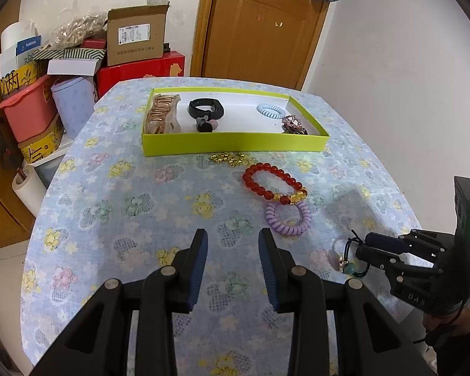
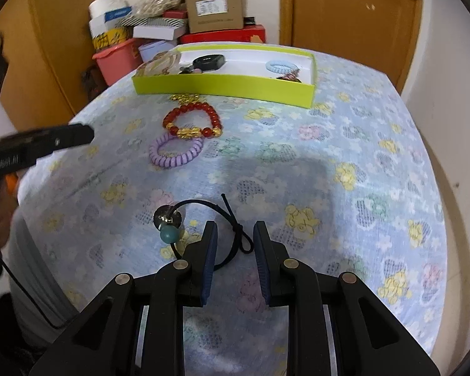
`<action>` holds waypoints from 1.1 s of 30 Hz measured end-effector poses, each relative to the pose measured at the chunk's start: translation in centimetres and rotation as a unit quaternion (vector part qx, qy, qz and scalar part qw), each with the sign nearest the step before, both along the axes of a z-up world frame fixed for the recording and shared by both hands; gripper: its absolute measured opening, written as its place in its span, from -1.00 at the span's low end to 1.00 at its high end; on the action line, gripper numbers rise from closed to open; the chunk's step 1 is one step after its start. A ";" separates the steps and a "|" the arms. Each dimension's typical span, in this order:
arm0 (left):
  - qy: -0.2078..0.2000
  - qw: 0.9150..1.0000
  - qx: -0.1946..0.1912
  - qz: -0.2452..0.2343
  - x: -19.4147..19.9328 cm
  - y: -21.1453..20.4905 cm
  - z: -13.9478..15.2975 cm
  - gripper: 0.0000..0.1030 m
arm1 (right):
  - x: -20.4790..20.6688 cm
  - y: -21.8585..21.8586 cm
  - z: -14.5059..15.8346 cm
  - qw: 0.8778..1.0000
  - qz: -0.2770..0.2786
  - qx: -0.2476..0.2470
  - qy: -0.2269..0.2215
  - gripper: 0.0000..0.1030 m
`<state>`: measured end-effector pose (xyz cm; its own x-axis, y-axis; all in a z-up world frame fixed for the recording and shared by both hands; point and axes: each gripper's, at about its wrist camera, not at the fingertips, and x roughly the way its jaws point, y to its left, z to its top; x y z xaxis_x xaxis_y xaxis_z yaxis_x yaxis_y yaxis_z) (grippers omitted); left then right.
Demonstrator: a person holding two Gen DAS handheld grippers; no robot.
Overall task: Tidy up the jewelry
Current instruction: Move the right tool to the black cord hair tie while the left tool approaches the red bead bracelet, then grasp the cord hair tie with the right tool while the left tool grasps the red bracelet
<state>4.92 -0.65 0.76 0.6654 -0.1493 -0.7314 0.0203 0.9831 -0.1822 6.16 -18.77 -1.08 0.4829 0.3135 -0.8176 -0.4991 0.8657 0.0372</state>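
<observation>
A lime-green box (image 1: 235,145) (image 2: 222,87) at the table's far side holds a hair claw (image 1: 161,114), a black band (image 1: 206,109), a blue coil tie (image 1: 270,111) and a sparkly clip (image 1: 293,124). In front lie gold beads (image 1: 227,157), a red bead bracelet (image 1: 274,186) (image 2: 192,119) and a purple coil tie (image 1: 287,217) (image 2: 175,153). My right gripper (image 2: 235,235) (image 1: 362,249) is open around a black cord hair tie with a teal bead (image 2: 203,228) (image 1: 347,258). My left gripper (image 1: 233,241) is open and empty.
The table has a floral blue cloth (image 1: 141,206). Stacked boxes and tubs (image 1: 78,72) stand beyond its far left corner. A wooden door (image 1: 260,25) is behind. My left gripper's finger (image 2: 62,139) shows at the left of the right wrist view.
</observation>
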 end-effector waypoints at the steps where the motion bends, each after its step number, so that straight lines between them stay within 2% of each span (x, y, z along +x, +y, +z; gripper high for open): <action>1: 0.001 1.000 -0.001 0.000 0.1 0.0 -0.1 -0.32 | -0.1 0.3 0.0 1.000 0.006 -0.006 -0.004 -0.53; 9: 0.010 1.000 -0.003 0.000 0.9 0.0 -0.6 -0.32 | 0.4 1.4 -0.1 0.998 0.053 -0.027 -0.017 -0.52; 15: 0.014 1.000 -0.004 0.000 1.5 0.1 -0.8 -0.32 | 0.4 2.5 -0.1 0.993 0.094 -0.054 -0.043 -0.52; 19: 0.018 1.000 -0.006 0.001 2.0 0.2 -1.1 -0.32 | 0.7 2.7 -0.2 0.992 0.112 -0.043 -0.045 -0.52; 20: 0.018 1.000 -0.006 0.000 2.0 0.2 -1.1 -0.32 | 0.9 2.6 -0.2 0.992 0.113 -0.036 -0.041 -0.53; 23: 0.021 1.000 -0.008 -0.001 2.3 0.2 -1.3 -0.32 | 1.2 2.5 -0.3 0.993 0.112 -0.013 -0.030 -0.86; 33: 0.023 0.999 -0.023 -0.006 4.1 0.1 -1.6 -0.32 | 1.9 1.8 -0.3 0.997 0.066 0.008 -0.033 -0.88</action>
<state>8.99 -0.59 -0.79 0.6295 -0.1912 -0.7531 0.0230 0.9734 -0.2279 8.05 -16.99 -1.43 0.4885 0.3910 -0.7800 -0.6101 0.7922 0.0150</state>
